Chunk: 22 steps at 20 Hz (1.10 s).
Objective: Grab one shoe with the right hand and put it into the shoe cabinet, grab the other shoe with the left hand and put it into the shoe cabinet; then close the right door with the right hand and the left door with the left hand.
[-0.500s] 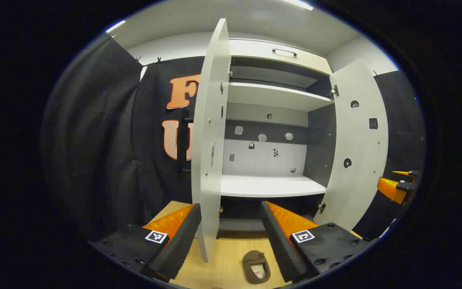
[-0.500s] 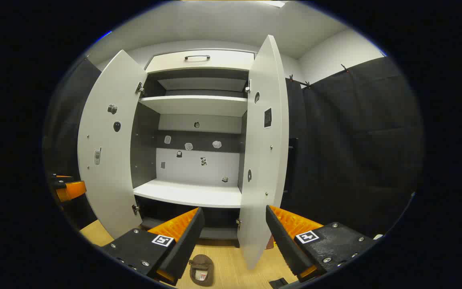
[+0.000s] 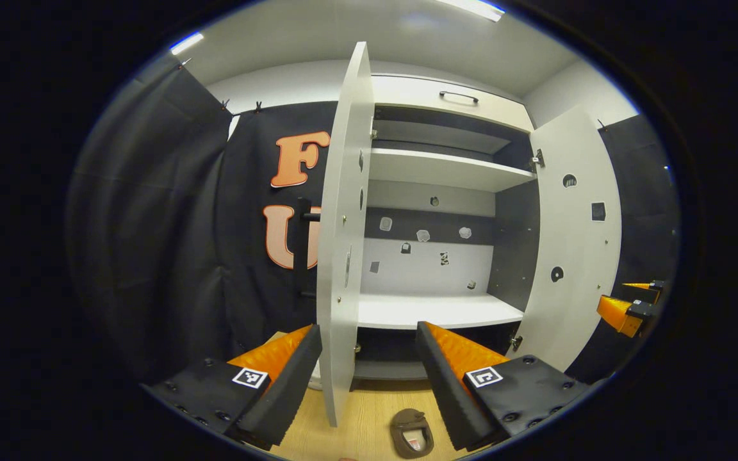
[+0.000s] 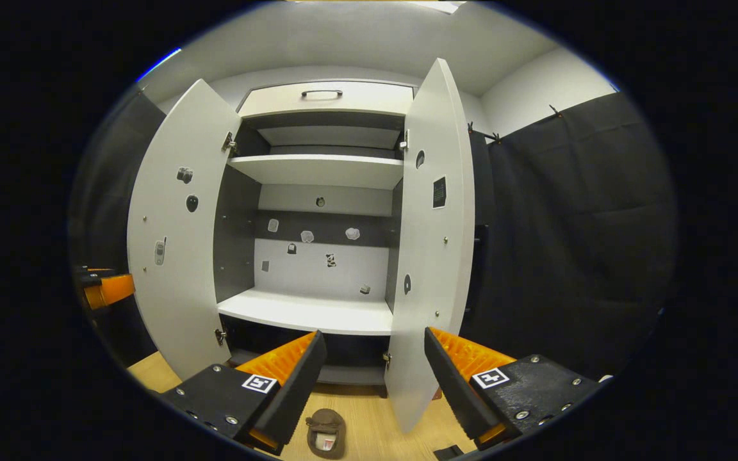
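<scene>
A brown shoe (image 3: 411, 433) lies on the wooden floor in front of the open shoe cabinet (image 3: 433, 310), just below and between my left gripper's (image 3: 369, 362) open, empty fingers. The left door (image 3: 342, 256) stands edge-on right ahead of that gripper, and the right door (image 3: 574, 250) is swung wide. In the right gripper view the shoe (image 4: 326, 433) sits low between the open, empty fingers of my right gripper (image 4: 372, 368). Ahead are the cabinet (image 4: 305, 314), its left door (image 4: 177, 250) and its right door (image 4: 430, 269). The cabinet's shelves are bare.
Black cloth walls close in both sides of the cabinet. The other gripper's orange fingers show far off at the right edge (image 3: 625, 310) and the left edge (image 4: 105, 289). A drawer with a handle (image 4: 321, 93) tops the cabinet. Light wooden floor (image 3: 362, 422) lies before it.
The cabinet has slid a little down and to the right in both views as the grippers shifted slightly. Both grippers stay open and the shoe has not moved.
</scene>
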### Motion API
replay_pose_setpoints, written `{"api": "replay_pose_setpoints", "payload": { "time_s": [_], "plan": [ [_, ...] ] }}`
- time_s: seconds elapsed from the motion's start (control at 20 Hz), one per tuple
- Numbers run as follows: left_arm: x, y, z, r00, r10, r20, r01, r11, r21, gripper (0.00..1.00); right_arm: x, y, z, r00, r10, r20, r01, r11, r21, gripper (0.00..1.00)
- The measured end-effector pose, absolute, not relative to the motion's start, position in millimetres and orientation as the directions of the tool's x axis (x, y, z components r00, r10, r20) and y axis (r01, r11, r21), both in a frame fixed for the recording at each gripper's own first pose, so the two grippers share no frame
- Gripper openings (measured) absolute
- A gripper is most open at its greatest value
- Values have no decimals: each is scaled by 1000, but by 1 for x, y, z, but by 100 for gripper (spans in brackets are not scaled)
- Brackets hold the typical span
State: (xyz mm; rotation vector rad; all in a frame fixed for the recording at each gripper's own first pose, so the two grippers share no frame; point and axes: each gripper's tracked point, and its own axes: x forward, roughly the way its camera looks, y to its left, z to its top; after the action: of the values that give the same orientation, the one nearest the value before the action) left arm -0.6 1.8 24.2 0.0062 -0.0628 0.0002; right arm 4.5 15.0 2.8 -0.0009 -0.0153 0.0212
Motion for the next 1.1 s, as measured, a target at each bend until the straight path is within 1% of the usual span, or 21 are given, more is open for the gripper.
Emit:
{"api": "replay_pose_setpoints", "payload": {
  "time_s": [0.15, 0.2, 0.25, 0.3, 0.4, 0.55, 0.65, 0.7, 0.75, 0.8, 0.85, 0.9, 1.0, 1.1],
  "plan": [
    [4, -3, 25, 998, -10, 68, 8, 1000, 27, 96, 7, 18, -2, 1000, 28, 4, -28, 1000, 0, 95],
    [4, -5, 24, 998, -14, 69, 12, 1000, 28, 94, 8, 20, -3, 1000, 31, 0, -31, 1000, -1, 95],
    [3, -7, 25, 997, -17, 70, 15, 1000, 27, 96, 8, 20, -4, 1000, 31, -1, -31, 1000, -3, 95],
    [3, -8, 25, 997, -19, 70, 17, 1000, 26, 96, 9, 21, -5, 1000, 30, -4, -30, 1000, -5, 95],
    [1, -8, 24, 998, -21, 67, 19, 1000, 23, 94, 10, 22, -11, 999, 32, -14, -32, 999, -5, 95],
    [-1, -6, 23, 997, -22, 69, 21, 1000, 15, 96, 15, 30, -33, 997, 54, -49, -54, 999, 4, 95],
    [-3, -3, 20, 998, -17, 63, 16, 1000, 17, 96, 19, 33, -61, 993, 63, -101, -63, 998, 9, 96],
    [-3, -2, 20, 998, -15, 61, 14, 1000, 19, 94, 23, 36, -81, 989, 69, -133, -68, 998, 8, 96],
    [-4, 0, 18, 998, -11, 59, 10, 1000, 20, 99, 26, 41, -99, 984, 79, -160, -80, 997, 4, 100],
    [-5, 1, 19, 998, -9, 59, 7, 1000, 20, 96, 27, 47, -120, 977, 97, -189, -98, 995, 1, 95],
    [-6, 3, 18, 998, -6, 59, 5, 1000, 20, 96, 30, 52, -141, 969, 107, -224, -109, 994, 1, 96],
    [-8, 3, 18, 998, -5, 60, 4, 1000, 20, 99, 32, 57, -166, 958, 114, -262, -116, 993, 7, 96],
    [-10, 7, 18, 998, 2, 60, -3, 1000, 21, 99, 36, 64, -217, 927, 119, -355, -115, 993, 32, 96],
    [-13, 12, 16, 998, 14, 53, -15, 1000, 25, 94, 42, 68, -264, 891, 128, -435, -107, 992, 72, 96]
  ]
}}
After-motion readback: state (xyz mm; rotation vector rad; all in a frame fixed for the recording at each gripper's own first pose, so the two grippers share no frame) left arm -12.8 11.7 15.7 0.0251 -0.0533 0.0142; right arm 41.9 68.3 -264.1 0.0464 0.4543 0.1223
